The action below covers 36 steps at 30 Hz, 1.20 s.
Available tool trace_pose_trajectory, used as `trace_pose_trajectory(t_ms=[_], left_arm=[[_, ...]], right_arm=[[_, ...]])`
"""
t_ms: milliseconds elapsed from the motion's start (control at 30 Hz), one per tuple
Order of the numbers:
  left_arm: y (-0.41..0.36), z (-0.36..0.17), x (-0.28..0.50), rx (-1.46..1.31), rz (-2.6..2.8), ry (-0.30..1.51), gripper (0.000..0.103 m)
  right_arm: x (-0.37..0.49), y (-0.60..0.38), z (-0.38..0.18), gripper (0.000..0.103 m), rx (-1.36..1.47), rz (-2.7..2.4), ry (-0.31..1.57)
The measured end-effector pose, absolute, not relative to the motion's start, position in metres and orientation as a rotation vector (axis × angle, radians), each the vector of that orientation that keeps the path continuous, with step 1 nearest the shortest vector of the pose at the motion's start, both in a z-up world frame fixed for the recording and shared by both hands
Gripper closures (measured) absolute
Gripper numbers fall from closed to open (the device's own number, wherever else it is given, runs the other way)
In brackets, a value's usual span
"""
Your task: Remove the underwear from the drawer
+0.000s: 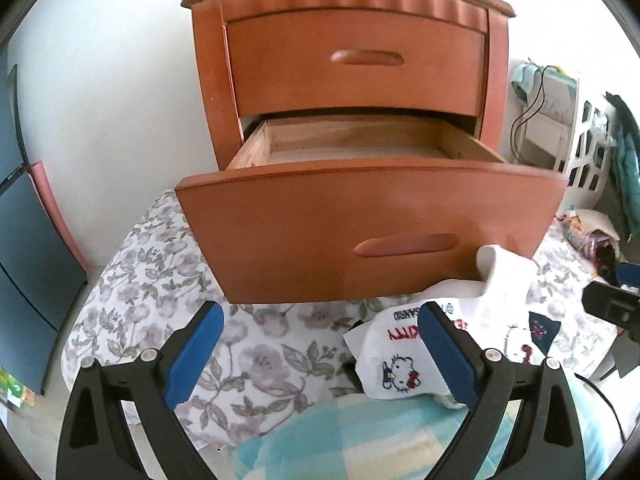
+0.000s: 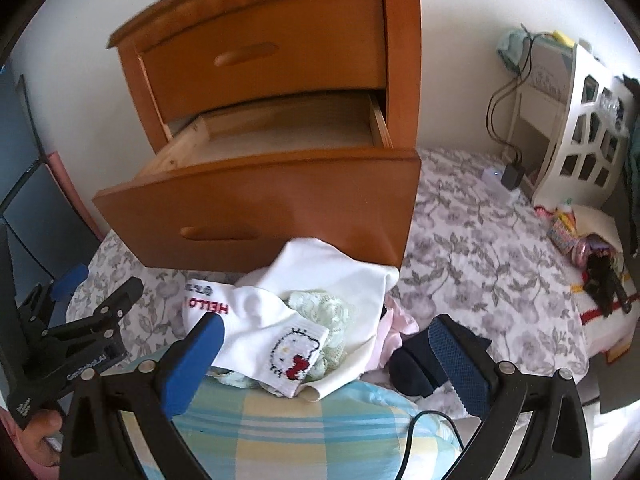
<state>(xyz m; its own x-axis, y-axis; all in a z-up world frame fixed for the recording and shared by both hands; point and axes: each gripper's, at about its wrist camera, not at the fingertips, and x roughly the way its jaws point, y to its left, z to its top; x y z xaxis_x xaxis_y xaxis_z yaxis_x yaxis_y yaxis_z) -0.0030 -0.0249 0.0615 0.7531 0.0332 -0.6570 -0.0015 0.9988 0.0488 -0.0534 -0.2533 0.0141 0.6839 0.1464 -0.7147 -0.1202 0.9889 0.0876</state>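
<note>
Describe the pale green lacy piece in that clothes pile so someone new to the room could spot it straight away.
Find the wooden nightstand with its lower drawer pulled open. Below the drawer front lies a pile of mostly white clothes. The lacy piece pokes out mid-pile, the only pale green openwork fabric there.

From where I stand, the front panel of the pulled-out drawer hides the near part of its floor, so I can't say if anything lies there. The nightstand top is cut off at the frame's edge, and the printed lettering on the white underwear is partly covered by a blue finger.
</note>
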Motion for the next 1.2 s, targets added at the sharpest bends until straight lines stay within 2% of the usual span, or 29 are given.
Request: trace_pose_trajectory(t_ms=[1200], left_arm=[[-0.013,0.097,-0.085,0.049,0.162,0.627,0.005]], right_arm=[[-0.135,-0.235,0.044,0.000,-0.008,0.110,0.656]])
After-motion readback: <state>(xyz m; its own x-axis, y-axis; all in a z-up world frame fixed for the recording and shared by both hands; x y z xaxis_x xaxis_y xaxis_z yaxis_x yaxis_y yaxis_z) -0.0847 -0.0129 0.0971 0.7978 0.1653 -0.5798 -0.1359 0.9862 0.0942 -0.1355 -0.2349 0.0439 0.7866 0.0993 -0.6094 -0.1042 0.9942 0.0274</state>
